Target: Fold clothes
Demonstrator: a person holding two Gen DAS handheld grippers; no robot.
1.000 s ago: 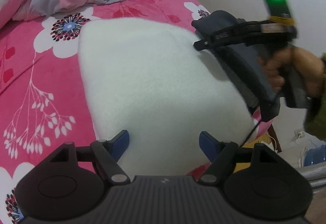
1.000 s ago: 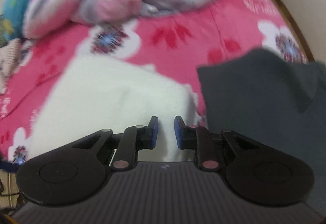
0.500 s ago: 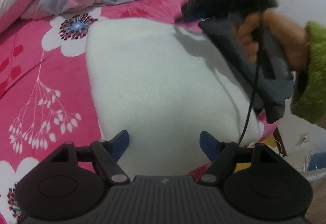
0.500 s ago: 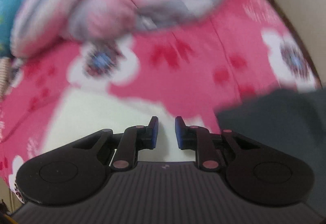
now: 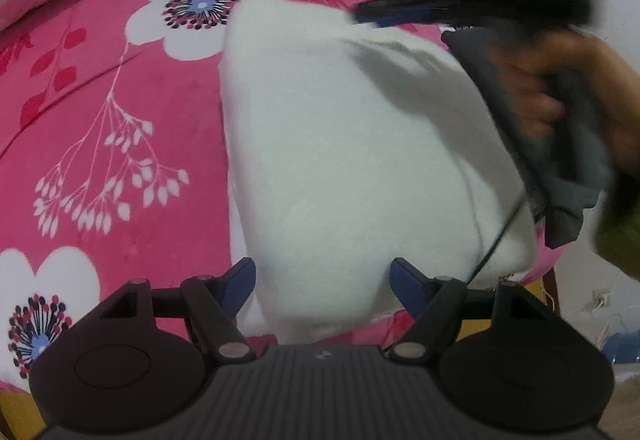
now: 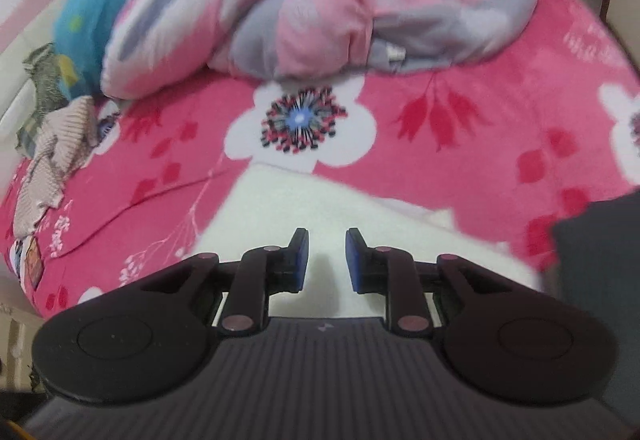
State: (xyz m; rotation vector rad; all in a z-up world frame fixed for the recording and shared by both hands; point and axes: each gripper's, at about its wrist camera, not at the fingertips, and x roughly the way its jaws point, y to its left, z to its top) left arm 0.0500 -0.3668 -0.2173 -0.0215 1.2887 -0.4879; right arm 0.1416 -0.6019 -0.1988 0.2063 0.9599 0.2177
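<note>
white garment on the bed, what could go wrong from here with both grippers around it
1. The right gripper is partly open with nothing between its pads, over the white garment's far edge; closing here might catch only fluff.
2. The dark grey garment lies against the white one's right side and could get dragged along.
3. The left gripper is wide open, so the near edge is unheld and may slide.

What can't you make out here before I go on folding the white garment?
- Right tongs, left wrist view: motion blur; grip unreadable.
- Dark grey garment, left wrist view: partly behind the right hand; right wrist view cuts it at the edge.
- White garment: near edge hidden behind the left tongs.
</note>
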